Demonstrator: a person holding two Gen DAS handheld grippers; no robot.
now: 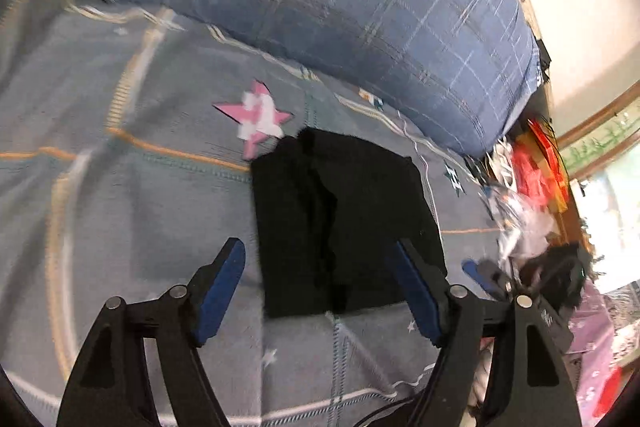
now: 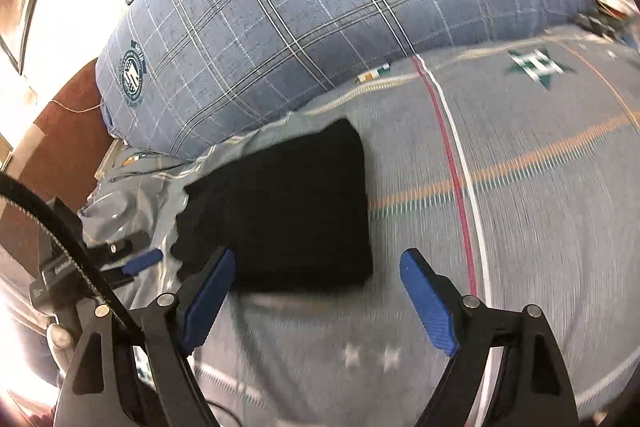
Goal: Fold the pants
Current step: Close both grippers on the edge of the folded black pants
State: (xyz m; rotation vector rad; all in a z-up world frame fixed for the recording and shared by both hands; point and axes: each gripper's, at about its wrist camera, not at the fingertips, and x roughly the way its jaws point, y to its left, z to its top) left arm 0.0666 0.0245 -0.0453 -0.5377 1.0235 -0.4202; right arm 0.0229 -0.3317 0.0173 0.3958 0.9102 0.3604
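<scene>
The black pants [image 1: 344,223] lie folded into a compact rectangle on the grey patterned bedsheet [image 1: 140,187]. My left gripper [image 1: 320,247] is open and empty, its blue-padded fingers spread above the near part of the bundle. In the right wrist view the folded pants [image 2: 288,203] lie just ahead. My right gripper [image 2: 320,259] is open and empty, above the bundle's near edge. The right gripper's blue tip [image 1: 474,269] shows at the right of the left wrist view, and the left gripper [image 2: 140,261] shows at the left of the right wrist view.
A large blue plaid pillow [image 1: 360,7] [image 2: 320,11] lies behind the pants. A pink star [image 1: 258,121] is printed on the sheet. Red and white clutter [image 1: 536,183] sits past the bed's right edge. Wrinkled sheet [image 2: 132,195] bunches left of the pants.
</scene>
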